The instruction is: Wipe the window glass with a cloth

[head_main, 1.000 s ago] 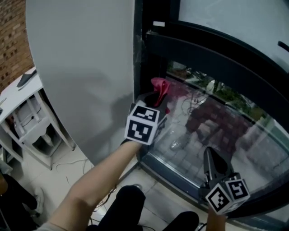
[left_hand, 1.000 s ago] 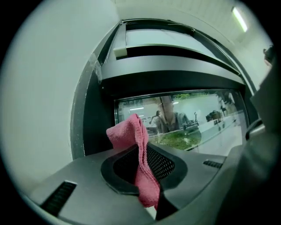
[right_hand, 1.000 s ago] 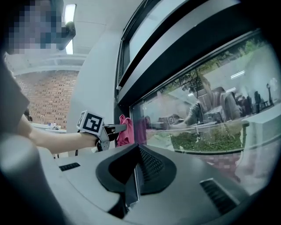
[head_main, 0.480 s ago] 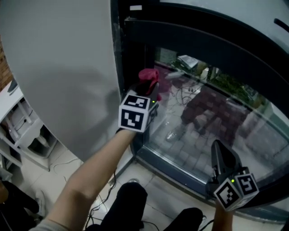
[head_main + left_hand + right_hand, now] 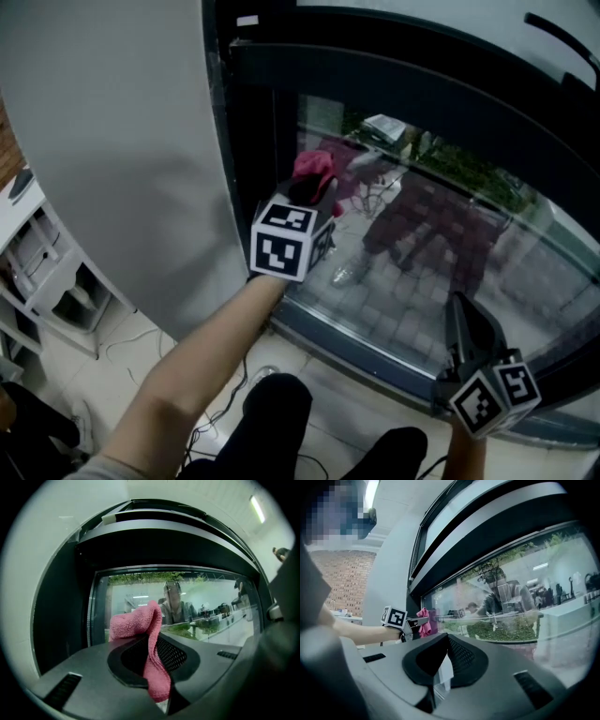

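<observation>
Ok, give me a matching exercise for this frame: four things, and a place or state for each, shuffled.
1 pink terry cloth
2 left hand-held gripper
3 right hand-held gripper
4 dark window frame

A low at the right, jaws shut, empty
B around the window glass
C pinched between jaws
D raised, clamped on fabric

Pairs: 1-C, 2-D, 3-A, 4-B

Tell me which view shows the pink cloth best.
The left gripper view: the pink cloth fills the centre, pinched in the left gripper. The head view shows only a bit beyond the marker cube; the right gripper view shows it small and distant.
</observation>
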The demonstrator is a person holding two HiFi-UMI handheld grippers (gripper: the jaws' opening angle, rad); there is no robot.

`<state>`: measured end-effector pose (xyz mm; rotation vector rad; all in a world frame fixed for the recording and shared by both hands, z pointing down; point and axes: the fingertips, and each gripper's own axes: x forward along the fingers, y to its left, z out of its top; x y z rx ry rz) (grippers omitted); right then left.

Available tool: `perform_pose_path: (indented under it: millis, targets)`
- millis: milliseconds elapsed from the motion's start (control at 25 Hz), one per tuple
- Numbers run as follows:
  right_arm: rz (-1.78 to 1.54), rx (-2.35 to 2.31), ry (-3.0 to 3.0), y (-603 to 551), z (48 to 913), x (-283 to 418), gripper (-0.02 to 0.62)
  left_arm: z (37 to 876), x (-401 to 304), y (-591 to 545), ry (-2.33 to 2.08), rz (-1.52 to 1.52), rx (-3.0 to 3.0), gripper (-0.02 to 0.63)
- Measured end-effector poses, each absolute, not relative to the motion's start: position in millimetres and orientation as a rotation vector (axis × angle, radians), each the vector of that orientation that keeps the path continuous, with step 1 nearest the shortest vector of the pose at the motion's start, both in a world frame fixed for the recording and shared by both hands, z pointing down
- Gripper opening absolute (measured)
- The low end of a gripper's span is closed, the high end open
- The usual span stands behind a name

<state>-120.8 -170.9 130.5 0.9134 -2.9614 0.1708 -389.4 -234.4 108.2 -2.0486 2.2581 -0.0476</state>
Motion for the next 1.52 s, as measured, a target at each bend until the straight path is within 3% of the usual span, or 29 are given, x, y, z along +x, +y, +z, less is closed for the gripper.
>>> perform_pose_path:
  millis: [800,1120,1520]
  targets:
    - [0.134,1.211,-2.882,-161.5,110.0,2.6,0.008,115.4,-218.9,-255.4,2.012,0.019,-2.344,0.057]
    - [0.112,1.397,-2.813,-141.9,97.8,81.9,0.008,108.2,-87.7,-261.1,1.772,0.033,-2.521,0.057]
    - [0.08,1.613,-2.687,-129.0,93.6,188.2,0.008,115.0,20.2,-271.6,1.625,0.01,-2.621,0.057]
